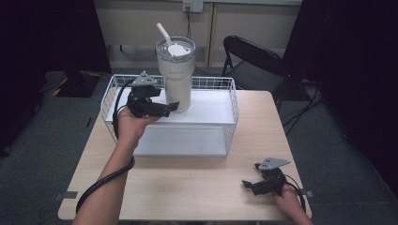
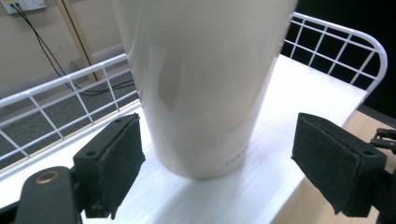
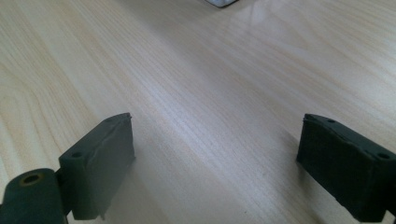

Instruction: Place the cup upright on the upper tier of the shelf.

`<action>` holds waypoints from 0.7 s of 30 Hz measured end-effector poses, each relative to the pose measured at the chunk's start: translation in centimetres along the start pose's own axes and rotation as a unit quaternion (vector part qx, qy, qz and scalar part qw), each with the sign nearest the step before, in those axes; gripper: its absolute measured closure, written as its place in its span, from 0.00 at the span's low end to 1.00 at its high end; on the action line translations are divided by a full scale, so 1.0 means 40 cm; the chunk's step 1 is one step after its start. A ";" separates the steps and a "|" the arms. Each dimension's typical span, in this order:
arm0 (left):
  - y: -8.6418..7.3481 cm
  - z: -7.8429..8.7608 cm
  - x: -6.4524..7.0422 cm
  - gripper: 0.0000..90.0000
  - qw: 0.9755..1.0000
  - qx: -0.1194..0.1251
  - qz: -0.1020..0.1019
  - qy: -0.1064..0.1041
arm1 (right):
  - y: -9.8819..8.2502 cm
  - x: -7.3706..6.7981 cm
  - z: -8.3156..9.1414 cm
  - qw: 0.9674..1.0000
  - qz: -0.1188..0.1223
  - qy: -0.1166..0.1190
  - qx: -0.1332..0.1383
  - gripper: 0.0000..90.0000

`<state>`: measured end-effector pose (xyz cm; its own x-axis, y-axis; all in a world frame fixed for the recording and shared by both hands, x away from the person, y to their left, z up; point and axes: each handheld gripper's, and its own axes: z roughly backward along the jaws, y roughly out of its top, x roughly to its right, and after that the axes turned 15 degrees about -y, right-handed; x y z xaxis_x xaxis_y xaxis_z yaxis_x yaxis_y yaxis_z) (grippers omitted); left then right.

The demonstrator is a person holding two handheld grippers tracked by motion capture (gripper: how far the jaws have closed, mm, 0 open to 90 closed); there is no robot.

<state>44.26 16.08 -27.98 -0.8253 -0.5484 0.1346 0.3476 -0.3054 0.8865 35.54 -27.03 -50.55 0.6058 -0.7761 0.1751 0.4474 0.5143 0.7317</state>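
Note:
A cream tumbler (image 1: 177, 79) with a clear lid and a white straw stands upright on the white top shelf (image 1: 211, 110) of a wire rack. My left gripper (image 1: 165, 109) is at the tumbler's lower left side. In the left gripper view the tumbler (image 2: 201, 84) sits between the two black pads (image 2: 119, 163), which stand apart from it on both sides, so the gripper (image 2: 229, 168) is open. My right gripper (image 1: 249, 185) rests low over the wooden table (image 1: 197, 183) at the front right, open, with bare wood (image 3: 210, 116) between its pads (image 3: 343, 163).
The white wire rack (image 1: 232, 105) has a railing around its top shelf and a lower shelf (image 1: 183, 140) beneath. A black folding chair (image 1: 251, 61) stands behind the table on the right. Cables trail from both grippers.

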 end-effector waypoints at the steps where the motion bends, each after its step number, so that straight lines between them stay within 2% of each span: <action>1: -0.002 0.002 0.001 0.18 1.000 0.001 0.000 -0.003 | 0.000 0.000 0.000 1.000 0.000 0.000 0.000 0.11; 5: -0.012 0.005 0.010 0.18 1.000 0.001 0.000 -0.008 | 0.000 0.000 0.000 1.000 0.000 0.000 0.000 0.11; 10: -0.025 0.005 0.028 0.18 1.000 0.002 -0.001 -0.024 | 0.000 0.000 0.000 1.000 0.000 0.000 0.000 0.11; 11: -0.027 0.004 0.032 0.18 1.000 -0.002 -0.007 -0.026 | 0.000 0.000 0.000 1.000 0.000 0.000 0.000 0.11; 21: -0.054 0.000 0.065 0.18 0.999 0.000 -0.015 -0.052 | 0.000 0.000 0.000 1.000 0.000 0.000 0.000 0.11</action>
<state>41.39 15.30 -29.54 -0.8767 -0.4559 0.1533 0.3226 -0.3208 0.8905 35.54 -27.04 -50.56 0.6061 -0.7759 0.1752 0.4467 0.5142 0.7321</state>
